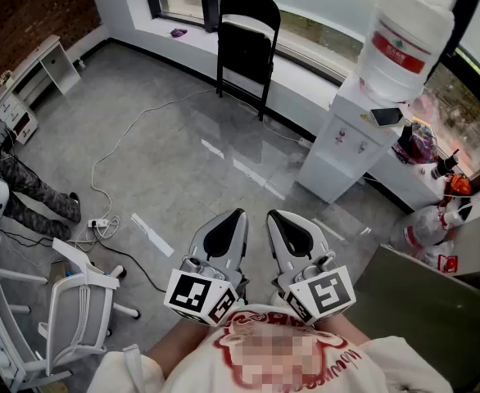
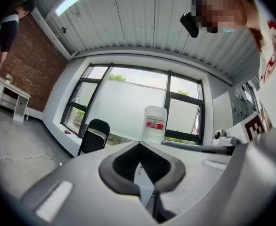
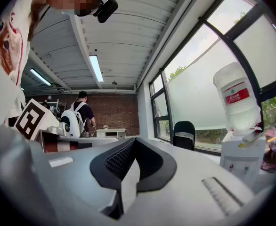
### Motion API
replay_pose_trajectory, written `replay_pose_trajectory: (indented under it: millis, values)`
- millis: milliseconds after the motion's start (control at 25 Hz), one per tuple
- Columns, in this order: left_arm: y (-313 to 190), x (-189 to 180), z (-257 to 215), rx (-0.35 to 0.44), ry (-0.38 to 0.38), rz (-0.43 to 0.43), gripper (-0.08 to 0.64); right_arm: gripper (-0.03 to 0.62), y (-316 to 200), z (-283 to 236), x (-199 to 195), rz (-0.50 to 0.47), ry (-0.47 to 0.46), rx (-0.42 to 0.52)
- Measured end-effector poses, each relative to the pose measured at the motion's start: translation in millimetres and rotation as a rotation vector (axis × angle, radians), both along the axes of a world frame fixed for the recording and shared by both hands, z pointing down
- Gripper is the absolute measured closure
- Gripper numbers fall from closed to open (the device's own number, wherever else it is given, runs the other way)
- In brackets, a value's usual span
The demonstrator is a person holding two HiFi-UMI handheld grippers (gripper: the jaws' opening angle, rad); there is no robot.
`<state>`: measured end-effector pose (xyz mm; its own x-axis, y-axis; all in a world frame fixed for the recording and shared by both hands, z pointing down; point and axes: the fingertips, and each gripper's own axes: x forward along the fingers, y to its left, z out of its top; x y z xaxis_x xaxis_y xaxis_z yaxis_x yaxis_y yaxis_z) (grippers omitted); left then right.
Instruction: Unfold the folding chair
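Left tool: held level just in front of the wearer's chest, its jaws closed tip to tip with nothing between them.
Right tool: just beside the left one and also level, with its jaws drawn together and nothing in them.
Marker cubes: one sits at the rear of each tool, close to the wearer's shirt.
Folding chair: black and folded flat, it stands upright at the far edge of the floor against the low wall under the window, well apart from both tools.
Water dispenser: white, at the floor's right edge to the right of the chair, with a large bottle on top.
Office chair: white, near the floor's near-left corner.
Cable: pale, it trails across the grey floor from near the folding chair toward a power strip at the left.
Counter: white, at the far left against the brick wall.
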<state>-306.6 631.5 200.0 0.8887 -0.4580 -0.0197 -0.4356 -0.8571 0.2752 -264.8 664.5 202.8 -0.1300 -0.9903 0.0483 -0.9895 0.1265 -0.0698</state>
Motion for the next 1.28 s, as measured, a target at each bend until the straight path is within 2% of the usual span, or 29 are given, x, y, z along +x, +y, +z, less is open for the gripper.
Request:
replay_pose_trajectory:
  millis: [800,1080,1280]
  values:
    - [-41.3,-28.8,0.7,0.005,0.008,0.017,0.560,0.569,-40.6,1.7,-31.5,0.007,0.019,-0.003]
    - [-59.4,-48.2,3.3,0.005,0.034,0.046,0.560,0.569,-57.3,-3.9,-47.1,0.065,0.009,0.022]
    - [-66.3,-58.1,9.1,-0.017,0.029,0.067,0.560,0.569,-59.0,4.2,-58.2,0.089,0.008,0.003]
